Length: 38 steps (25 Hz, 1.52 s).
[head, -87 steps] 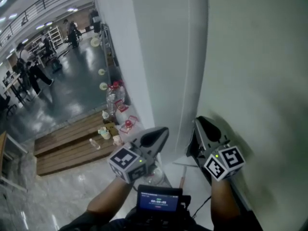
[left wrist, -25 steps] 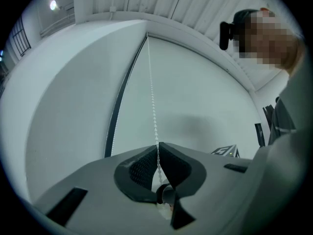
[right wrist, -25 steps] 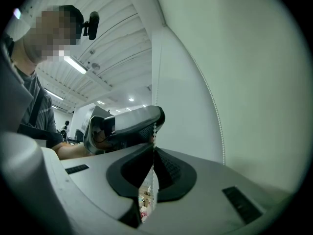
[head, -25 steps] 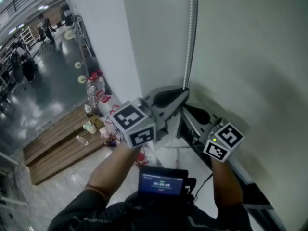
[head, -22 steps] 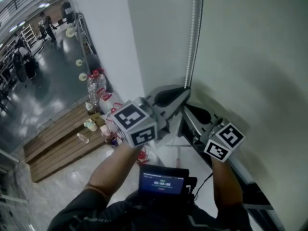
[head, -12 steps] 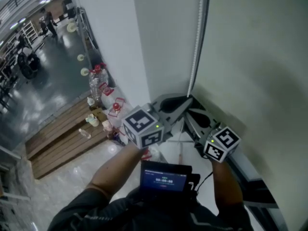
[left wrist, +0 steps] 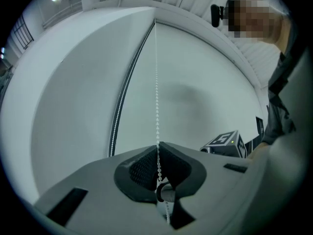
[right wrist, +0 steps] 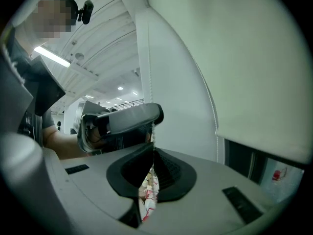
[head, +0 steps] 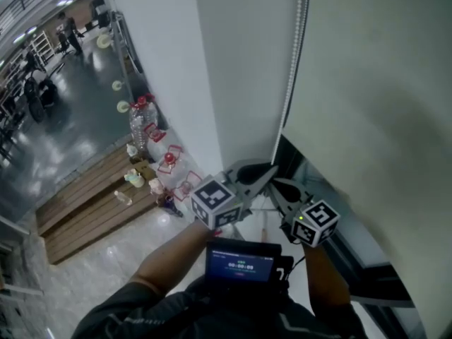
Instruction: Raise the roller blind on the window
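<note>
**Both grippers closed on the bead chain under a partly raised blind**

In the head view the pale, plain fabric roller blind (head: 367,83) filled the side from 12 to 4 o'clock. Its lower edge ran slanting from the centre toward 5 o'clock. Under that edge a dark strip of the window (head: 332,203) was uncovered. The thin white bead chain (head: 295,69) hung along the left border of the blind and came down from 12 o'clock to the two grippers just below the centre.

The grey plastic left gripper (head: 270,169) pointed toward 2 o'clock. The grey plastic right gripper (head: 277,184) pointed toward 10 o'clock, with its tips directly under the tips of the left one.

In the left gripper view the jaws were pressed together on the chain. It passed between the dark ribbed pads (left wrist: 141,168) and rose straight to 12 o'clock. A second strand of beads climbed at 10 o'clock. The black-and-white marker cube (left wrist: 227,142) of the right gripper showed at 3 o'clock.

In the right gripper view the jaws were also closed on the same chain. The left gripper sat just above them at 11 o'clock, and the bottom edge of the blind lay at 3 o'clock.

Farther off in the head view, a white wall pillar (head: 205,62) stood at 11 o'clock. Clear plastic water bottles with red caps (head: 141,122) stood at 9 o'clock, and a brown wooden platform (head: 85,203) lay at 8 o'clock. A small black device with a lit screen (head: 240,263) sat at 6 o'clock, at the person's chest
</note>
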Each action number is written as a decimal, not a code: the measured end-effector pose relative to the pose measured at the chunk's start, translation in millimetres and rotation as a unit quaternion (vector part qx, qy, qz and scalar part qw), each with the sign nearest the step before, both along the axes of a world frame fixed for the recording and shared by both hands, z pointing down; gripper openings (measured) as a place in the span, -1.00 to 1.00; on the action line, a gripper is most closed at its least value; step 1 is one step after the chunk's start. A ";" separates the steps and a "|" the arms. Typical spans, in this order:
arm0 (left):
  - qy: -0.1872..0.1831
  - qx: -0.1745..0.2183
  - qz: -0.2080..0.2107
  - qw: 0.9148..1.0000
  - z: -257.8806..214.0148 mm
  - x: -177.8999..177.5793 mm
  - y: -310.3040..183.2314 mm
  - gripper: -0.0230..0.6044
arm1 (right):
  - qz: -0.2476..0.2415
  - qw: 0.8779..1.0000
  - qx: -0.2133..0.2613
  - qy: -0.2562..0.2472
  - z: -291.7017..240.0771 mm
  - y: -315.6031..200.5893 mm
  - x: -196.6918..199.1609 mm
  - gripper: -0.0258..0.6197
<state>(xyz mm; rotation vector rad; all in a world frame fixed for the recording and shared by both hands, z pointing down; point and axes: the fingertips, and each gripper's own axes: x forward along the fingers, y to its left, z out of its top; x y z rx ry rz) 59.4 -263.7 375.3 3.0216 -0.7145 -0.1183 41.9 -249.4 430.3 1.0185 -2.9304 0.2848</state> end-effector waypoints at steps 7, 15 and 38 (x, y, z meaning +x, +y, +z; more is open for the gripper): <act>-0.019 -0.025 -0.009 0.999 39.4 -0.8 4.0 -0.89 | 0.006 0.999 -0.032 0.032 49.0 2.3 -4.5 -0.86; -0.026 -0.048 -0.008 0.999 79.8 -9.6 2.4 -0.89 | 0.004 0.998 -0.051 0.047 84.4 7.6 -0.8 -0.86; -0.013 -0.041 0.013 0.999 73.6 -2.3 2.3 -0.89 | -0.010 0.967 0.219 -0.125 -249.7 -31.0 -4.9 -0.76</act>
